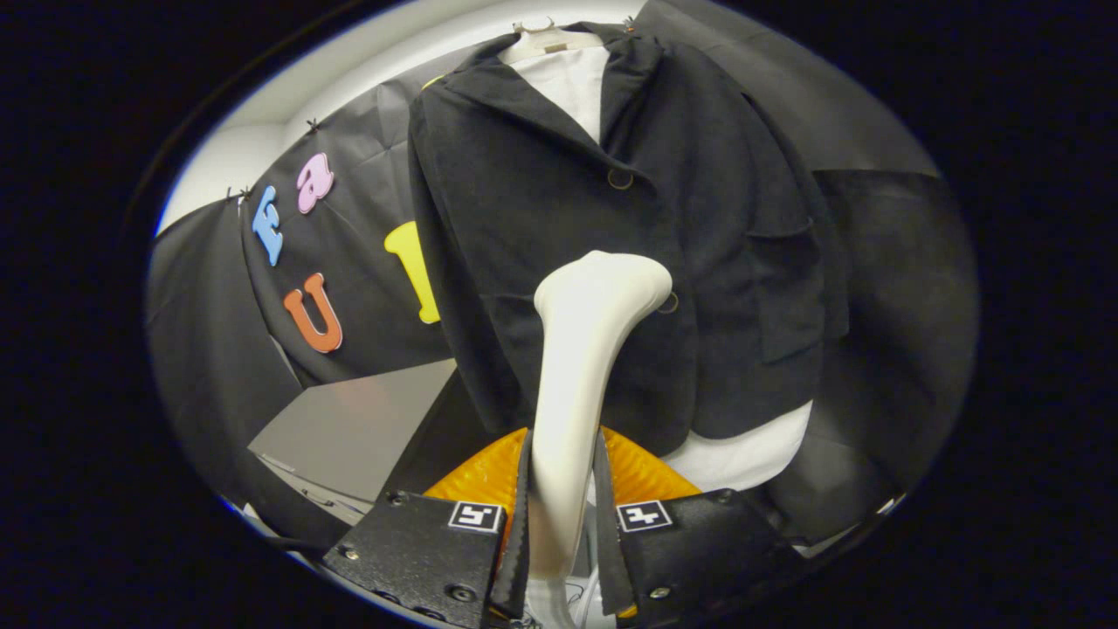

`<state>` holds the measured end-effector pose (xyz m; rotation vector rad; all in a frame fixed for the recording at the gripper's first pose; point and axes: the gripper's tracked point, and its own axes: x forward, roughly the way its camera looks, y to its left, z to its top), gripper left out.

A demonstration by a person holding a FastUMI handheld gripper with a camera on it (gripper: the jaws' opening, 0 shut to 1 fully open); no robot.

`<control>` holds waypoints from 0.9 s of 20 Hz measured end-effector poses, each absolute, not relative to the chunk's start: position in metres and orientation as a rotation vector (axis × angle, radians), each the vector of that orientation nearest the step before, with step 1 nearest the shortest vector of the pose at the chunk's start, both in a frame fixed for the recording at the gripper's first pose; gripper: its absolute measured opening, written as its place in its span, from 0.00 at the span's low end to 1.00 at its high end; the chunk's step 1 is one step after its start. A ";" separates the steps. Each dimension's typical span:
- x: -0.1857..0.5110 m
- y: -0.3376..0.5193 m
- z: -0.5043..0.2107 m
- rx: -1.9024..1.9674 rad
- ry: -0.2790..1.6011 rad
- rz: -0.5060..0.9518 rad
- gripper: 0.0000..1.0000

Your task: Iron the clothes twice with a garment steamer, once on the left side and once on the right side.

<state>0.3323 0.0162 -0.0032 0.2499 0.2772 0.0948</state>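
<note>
Hanging from a hanger (546, 37) against the booth wall (882, 288): a jacket (559, 210), worn over an inner garment (572, 83) peeking out at collar and hem. Standing before the jacket's front, head touching or just short of it: the garment steamer (581, 349), handle clamped between both fingers of the gripper (561, 524). Lying below left of the jacket: a flat board (358, 428)

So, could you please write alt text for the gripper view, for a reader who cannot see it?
The gripper is shut on a white garment steamer, whose head sits against the front of a dark jacket. The jacket hangs on a hanger over a white shirt.
</note>
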 end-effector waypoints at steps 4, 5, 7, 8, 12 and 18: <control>0.334 0.022 -0.025 0.263 0.336 0.083 0.35; 0.335 0.023 -0.033 0.265 0.347 0.082 0.35; 0.337 0.019 -0.051 0.250 0.368 0.071 0.35; 0.334 0.016 -0.058 0.252 0.381 0.070 0.35; 0.330 0.017 -0.082 0.259 0.423 0.074 0.35; 0.324 0.019 -0.118 0.271 0.478 0.065 0.35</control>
